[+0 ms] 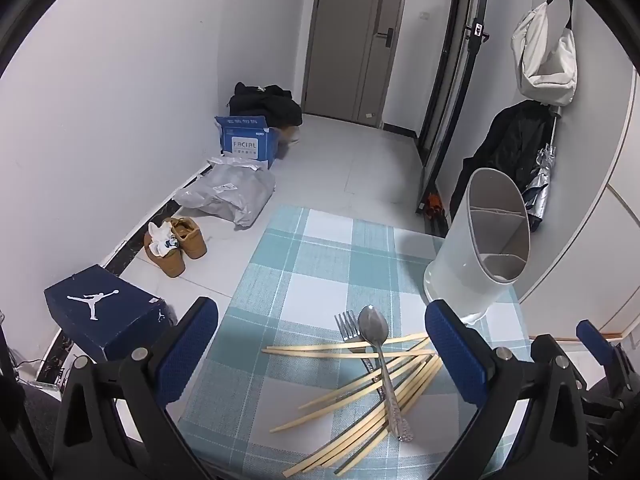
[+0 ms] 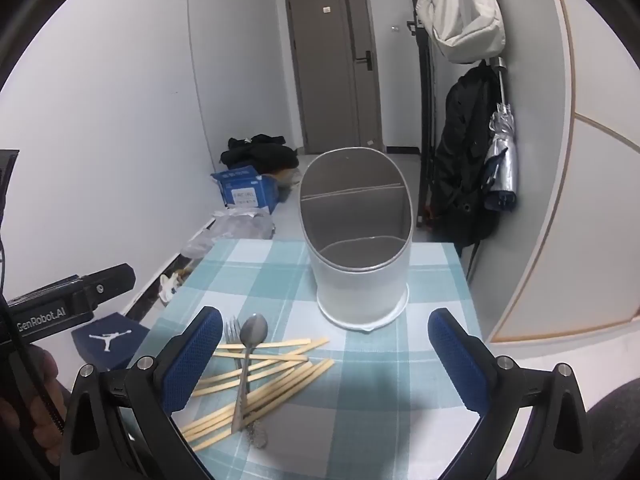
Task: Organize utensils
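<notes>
At six o'clock below my left gripper (image 1: 322, 354), jaws spread, the spoon (image 1: 380, 364) lies handle toward me, nearer than my spread right gripper (image 2: 325, 360)

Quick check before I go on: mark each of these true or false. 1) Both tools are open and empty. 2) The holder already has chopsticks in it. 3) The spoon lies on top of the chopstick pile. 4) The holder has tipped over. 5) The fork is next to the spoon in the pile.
1) True: the left tool and right tool are open, nothing between their fingers.
2) False: the holder shows empty compartments; the chopsticks lie on the checked cloth.
3) True: the spoon lies across them.
4) False: it stands upright.
5) True: the fork lies beside the spoon.
</notes>
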`<state>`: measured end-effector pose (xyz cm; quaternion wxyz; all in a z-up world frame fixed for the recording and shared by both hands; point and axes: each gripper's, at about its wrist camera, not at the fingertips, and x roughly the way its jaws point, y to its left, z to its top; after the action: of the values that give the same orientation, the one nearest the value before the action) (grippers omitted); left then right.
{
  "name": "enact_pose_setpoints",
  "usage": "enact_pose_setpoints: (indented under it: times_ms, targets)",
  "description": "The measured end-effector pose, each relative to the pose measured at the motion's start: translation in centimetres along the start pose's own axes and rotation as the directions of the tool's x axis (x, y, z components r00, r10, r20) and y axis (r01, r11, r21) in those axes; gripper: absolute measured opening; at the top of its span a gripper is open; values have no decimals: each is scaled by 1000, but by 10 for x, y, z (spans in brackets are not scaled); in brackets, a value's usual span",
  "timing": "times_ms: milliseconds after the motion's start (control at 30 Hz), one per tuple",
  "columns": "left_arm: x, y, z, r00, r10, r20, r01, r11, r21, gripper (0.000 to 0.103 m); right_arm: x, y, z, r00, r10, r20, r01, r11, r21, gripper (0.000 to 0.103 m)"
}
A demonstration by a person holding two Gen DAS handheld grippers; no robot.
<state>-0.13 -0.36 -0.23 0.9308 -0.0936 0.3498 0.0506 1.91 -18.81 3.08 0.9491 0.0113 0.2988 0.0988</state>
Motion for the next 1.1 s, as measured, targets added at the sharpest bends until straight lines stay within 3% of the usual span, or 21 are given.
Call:
enact_pose_setpoints:
  times_ms: [1100]
  targets:
    - [2,0,-2,1000,9,-2,-9,1000,-3,102,-5,7,-2,999,-27,30,29,999,-41,103]
